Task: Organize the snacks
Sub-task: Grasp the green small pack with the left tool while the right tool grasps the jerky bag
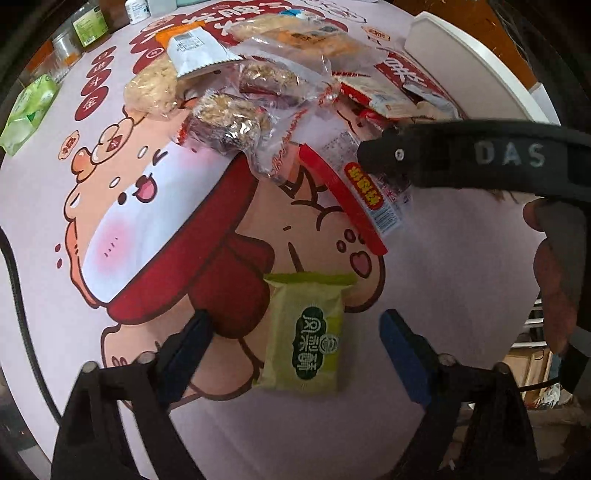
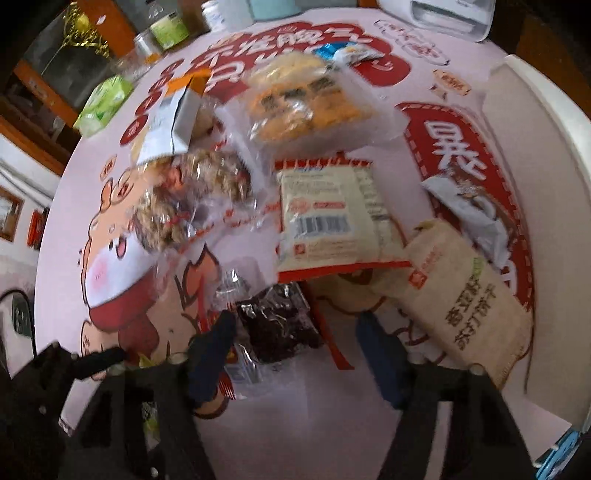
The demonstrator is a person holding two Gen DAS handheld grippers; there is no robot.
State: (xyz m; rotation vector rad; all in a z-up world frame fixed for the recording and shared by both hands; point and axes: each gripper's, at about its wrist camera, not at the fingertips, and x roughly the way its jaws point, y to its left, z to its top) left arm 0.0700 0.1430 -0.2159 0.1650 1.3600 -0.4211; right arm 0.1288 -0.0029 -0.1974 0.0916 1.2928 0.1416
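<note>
A green snack packet (image 1: 306, 332) lies flat on the cartoon tablecloth (image 1: 461, 258). My left gripper (image 1: 297, 321) points down over it, open, one blue pad on each side with a gap to the packet. My right gripper (image 2: 295, 319) straddles a dark, shiny snack packet (image 2: 280, 321). Its left pad sits at the packet's edge and its right pad stands apart, so it is open. In the left wrist view, my right gripper's black finger (image 1: 384, 155) hangs over a red sausage packet (image 1: 354, 195). Behind lies a pile: clear bags of nut clusters (image 2: 192, 195), a barcoded white packet (image 2: 328, 218) and a beige packet (image 2: 465, 291).
A bag of orange crackers (image 2: 306, 99) and a white pouch (image 1: 195, 51) sit at the back of the pile. A green tissue pack (image 1: 26, 110) and jars (image 1: 88, 26) line the far left edge. A white tray (image 1: 480, 62) lies far right. A hand (image 1: 554, 266) holds the right gripper.
</note>
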